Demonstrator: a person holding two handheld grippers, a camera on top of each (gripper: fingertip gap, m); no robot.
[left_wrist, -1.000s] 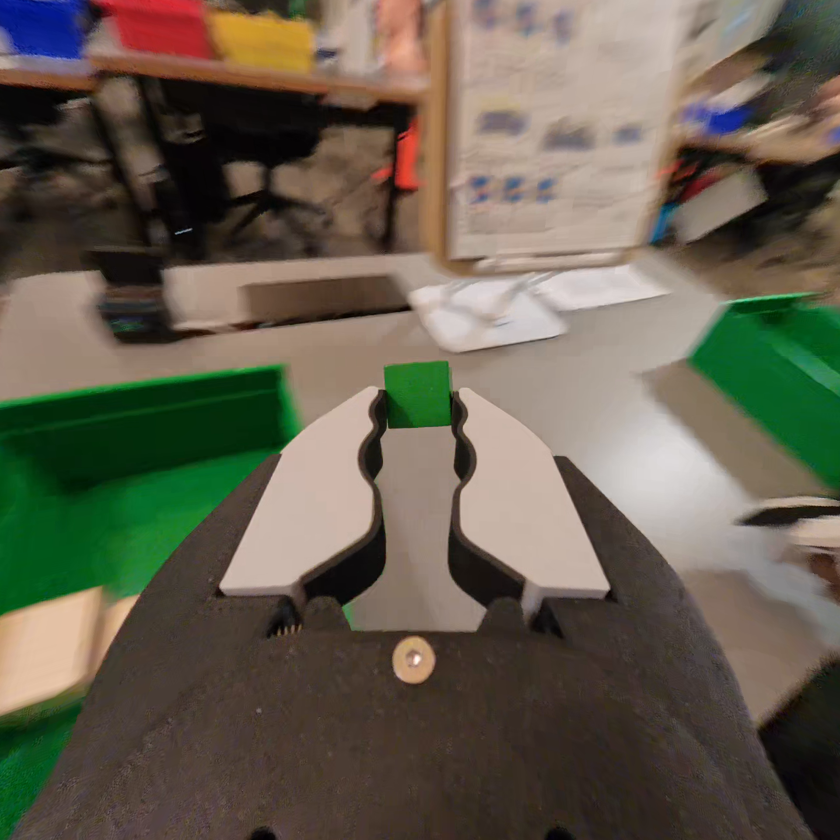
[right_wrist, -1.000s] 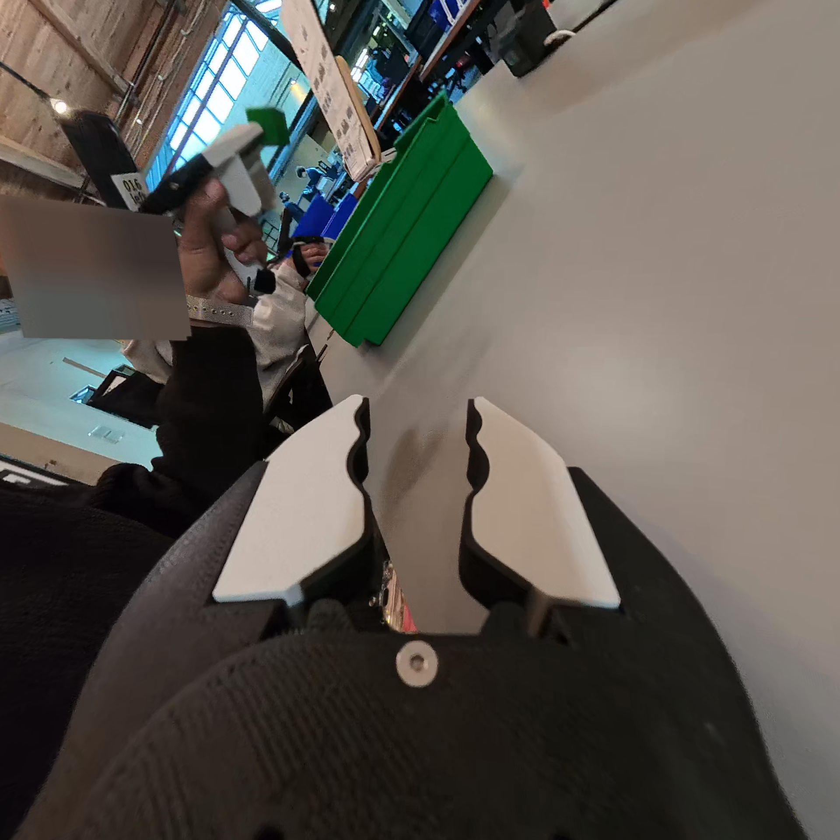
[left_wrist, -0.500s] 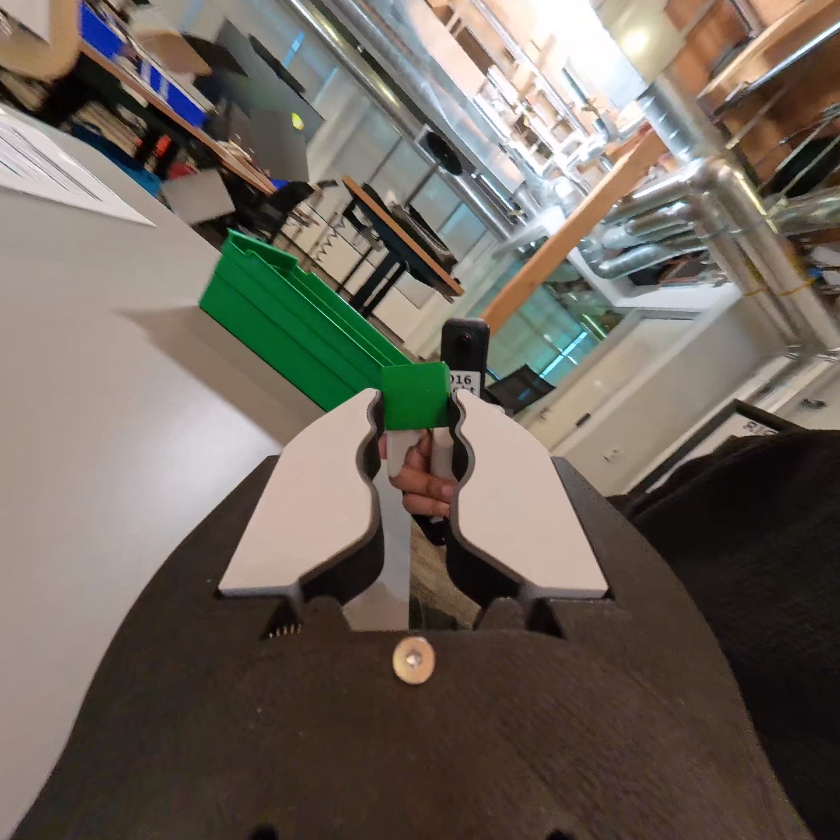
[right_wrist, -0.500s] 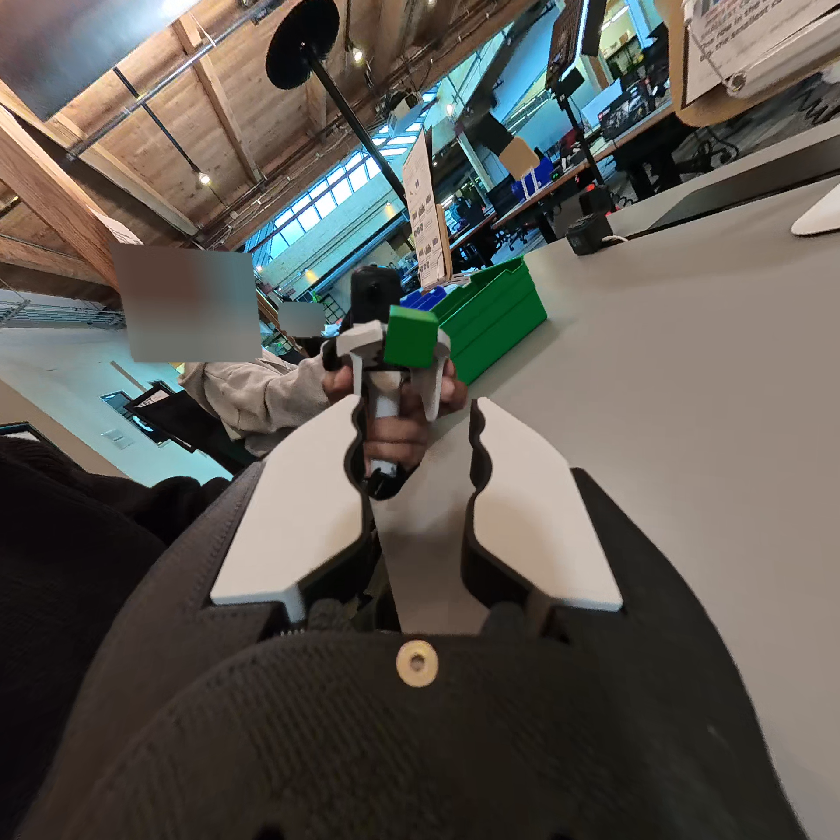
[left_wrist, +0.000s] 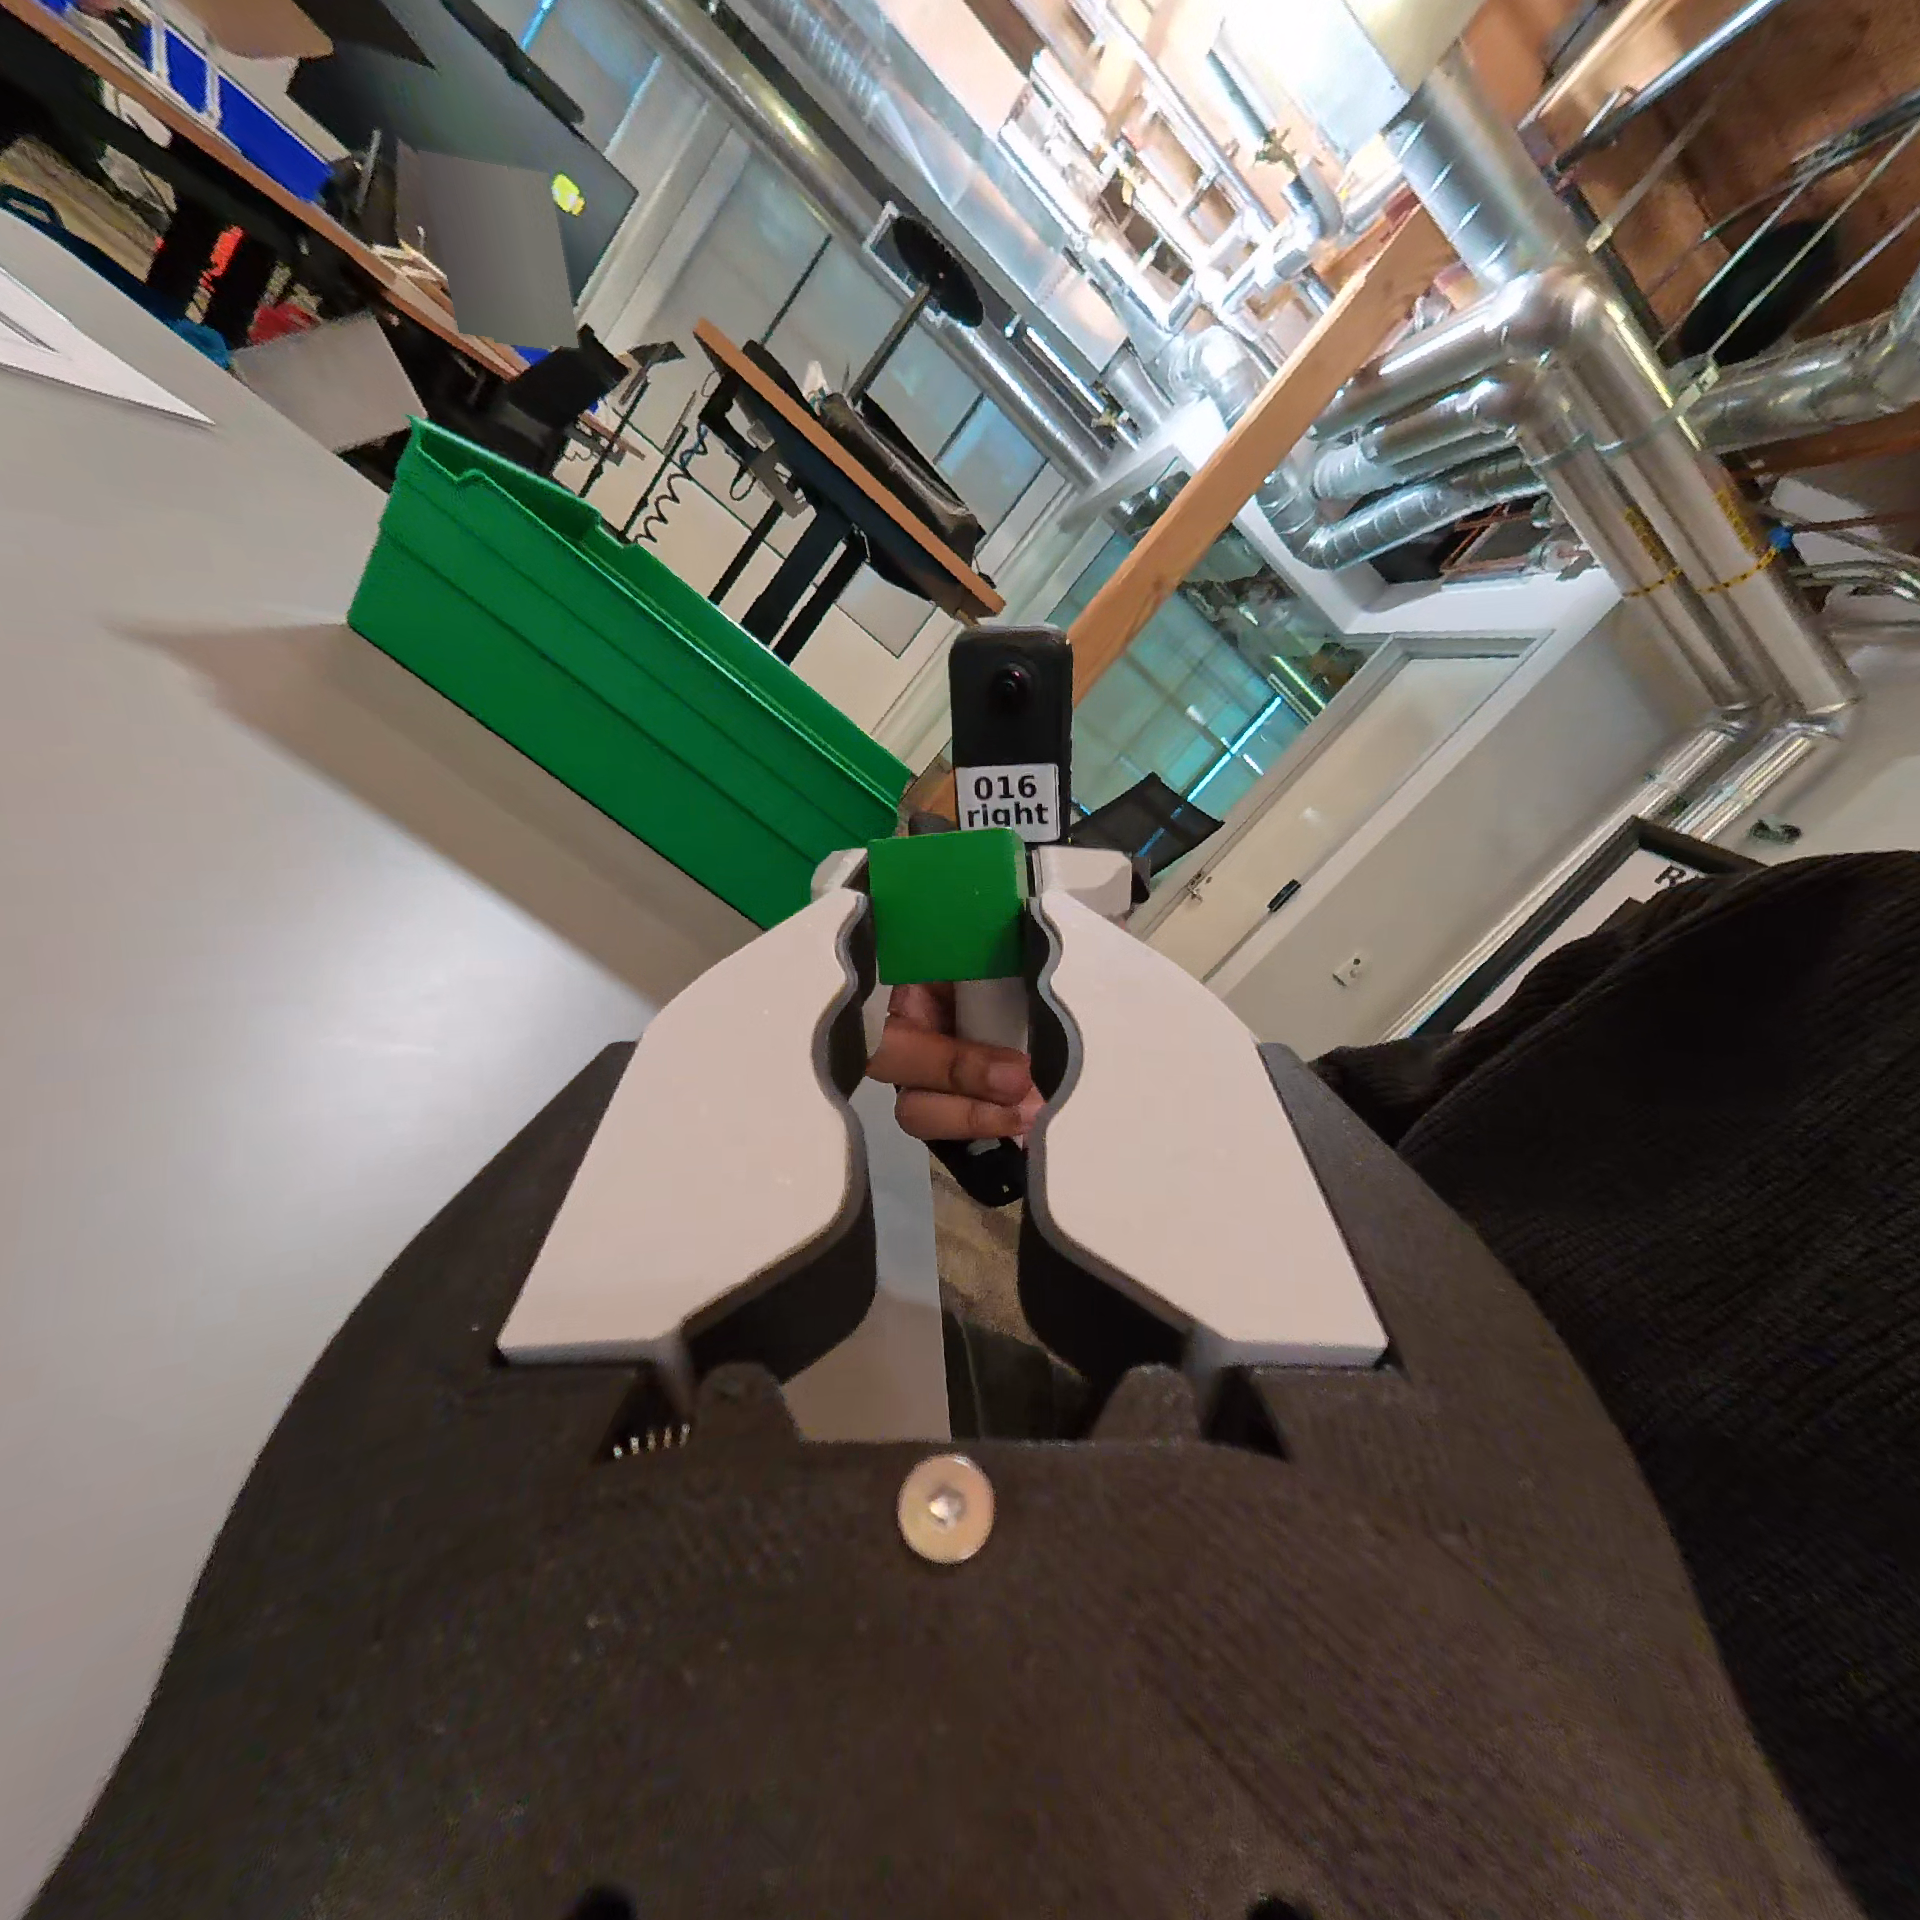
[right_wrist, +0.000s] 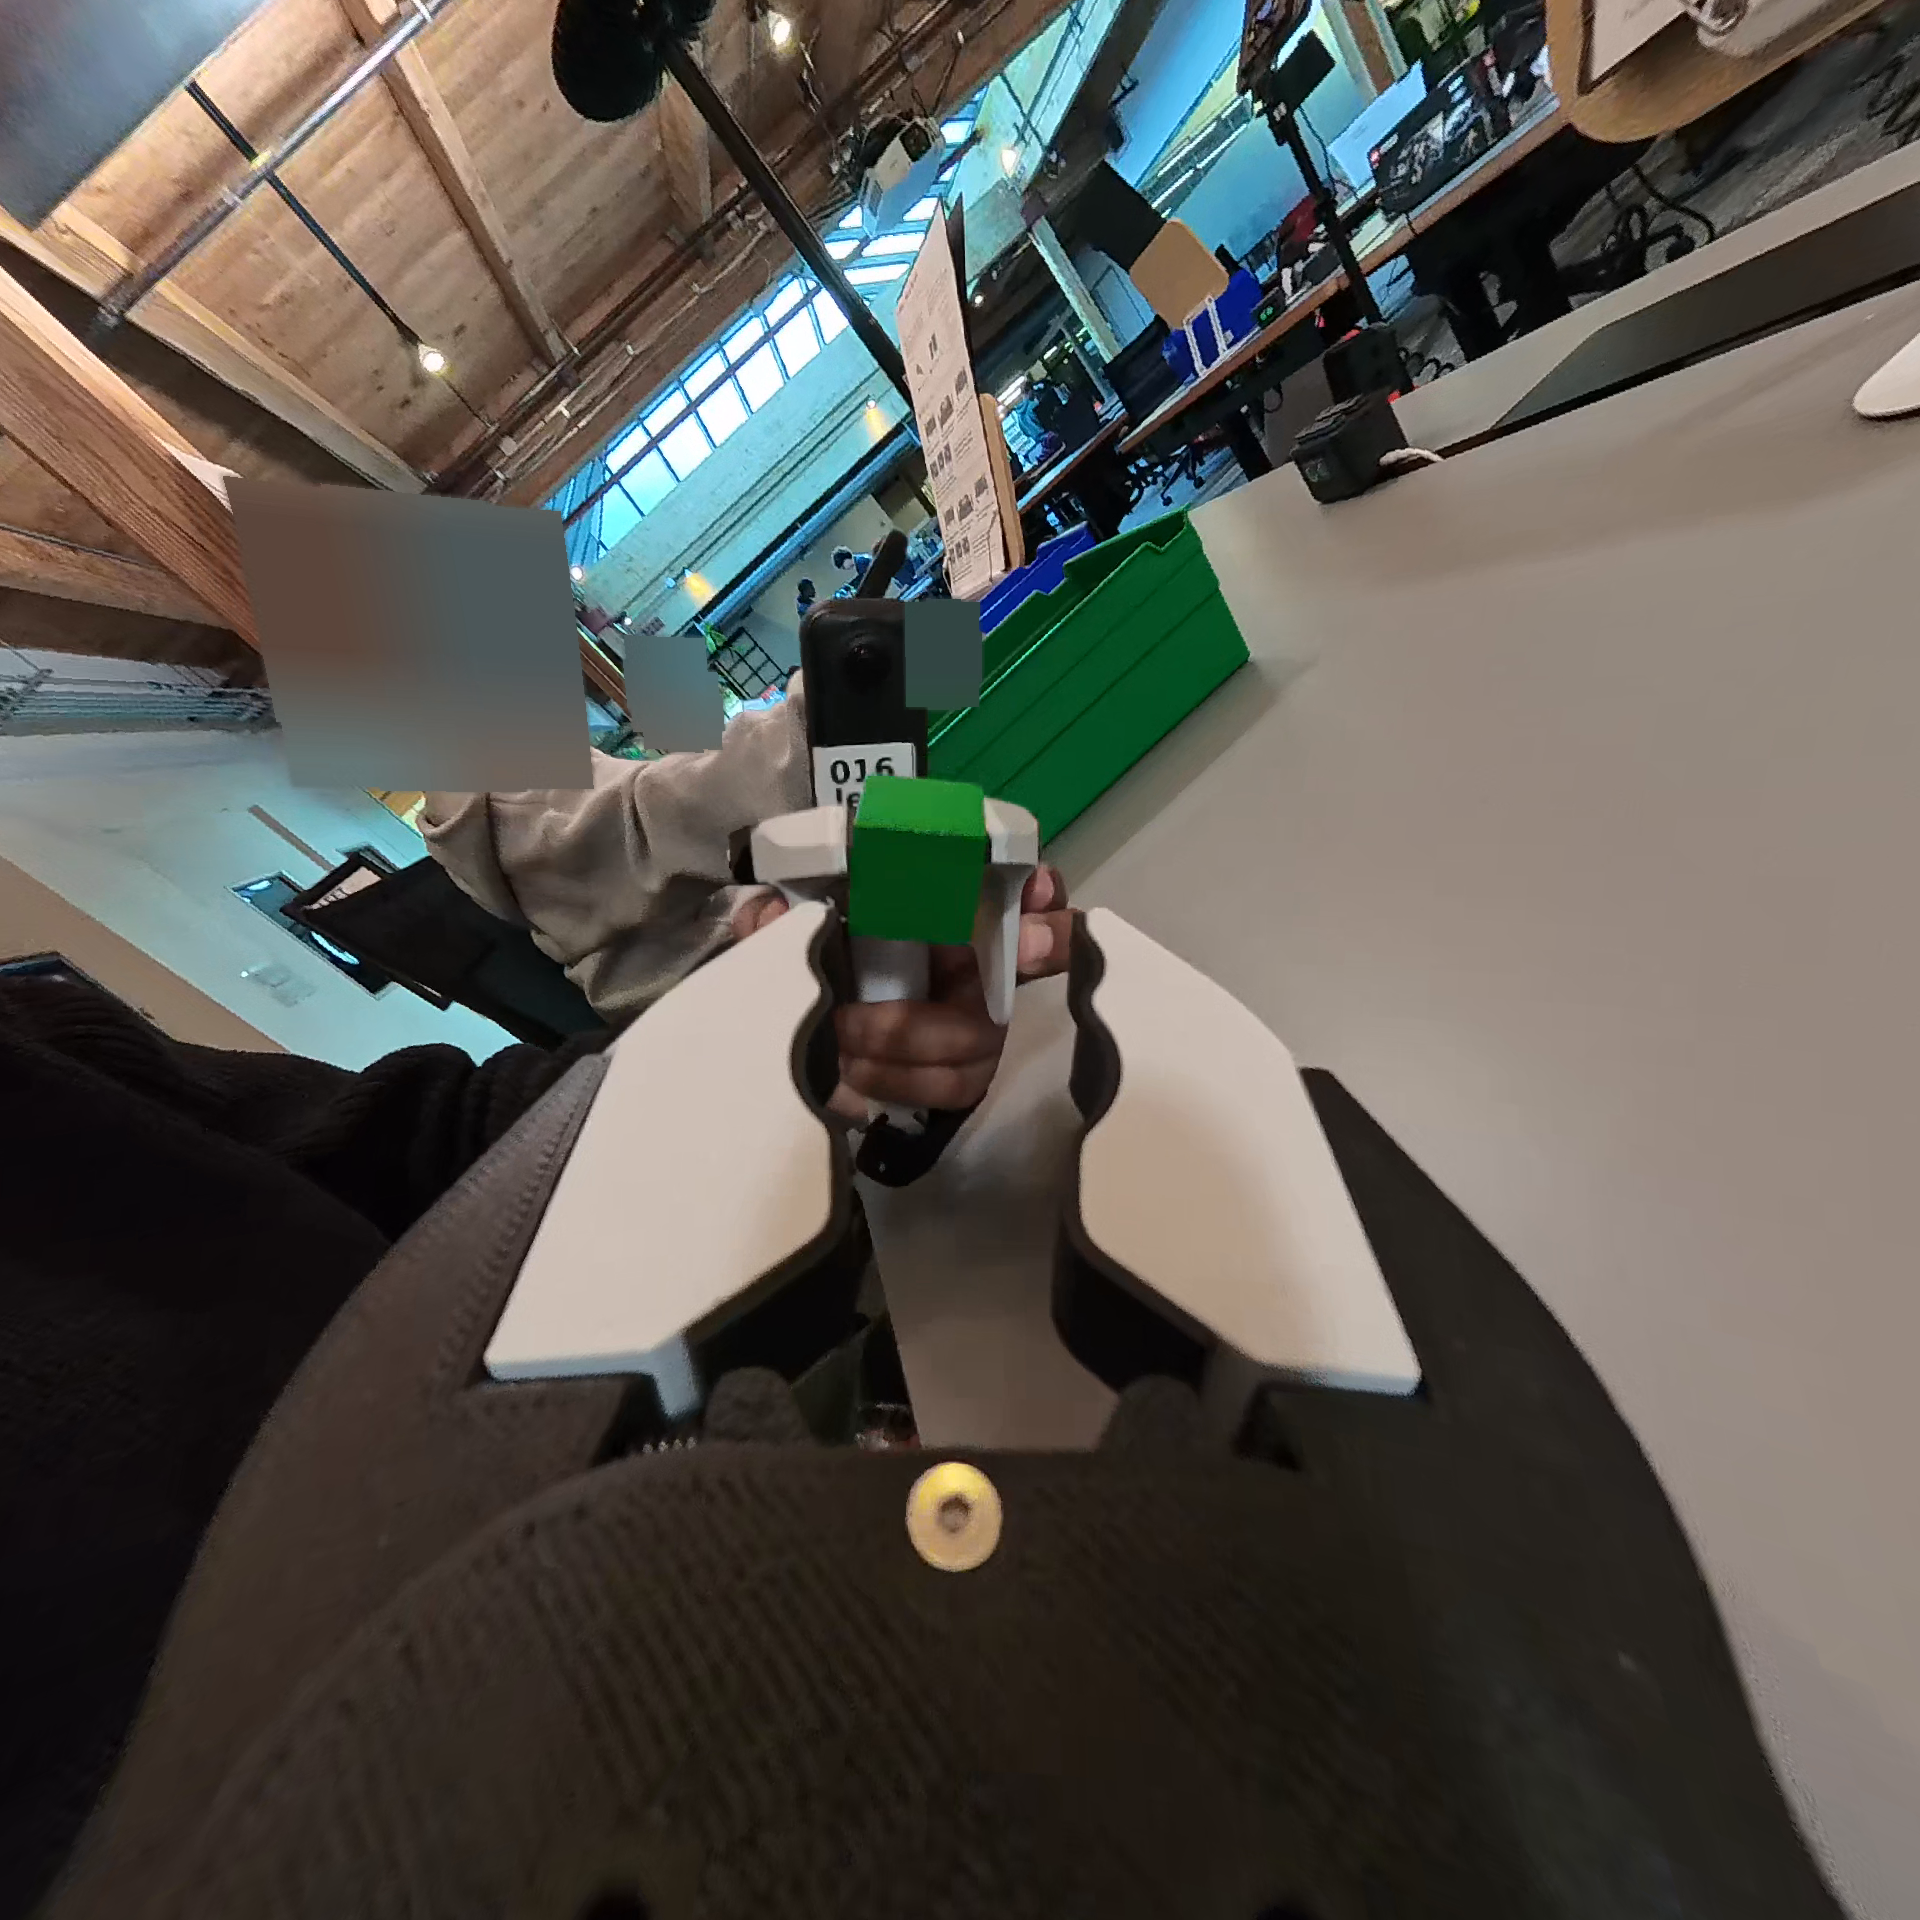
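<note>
My left gripper (left_wrist: 943, 930) is shut on a small green cube (left_wrist: 940, 904), held in the air at its fingertips. It faces my right gripper, whose pale fingers (left_wrist: 1093, 875) show on both sides just behind the cube, with a hand under them. In the right wrist view my right gripper (right_wrist: 951, 935) is open and empty. The green cube (right_wrist: 914, 873) sits just ahead of its tips, between the left gripper's fingers (right_wrist: 795, 844). I cannot tell whether the right fingers touch the cube.
A grey table (left_wrist: 260, 935) lies below, also seen in the right wrist view (right_wrist: 1558, 935). A green bin (left_wrist: 623, 665) stands on it; a green bin (right_wrist: 1091, 665) shows in the right wrist view. A small black box (right_wrist: 1351, 447) is farther back. A beige-sleeved person (right_wrist: 623, 842) sits behind.
The left gripper swung round from the table with the cube to face the right gripper. The right gripper rose and turned toward it. The two have drawn close together.
</note>
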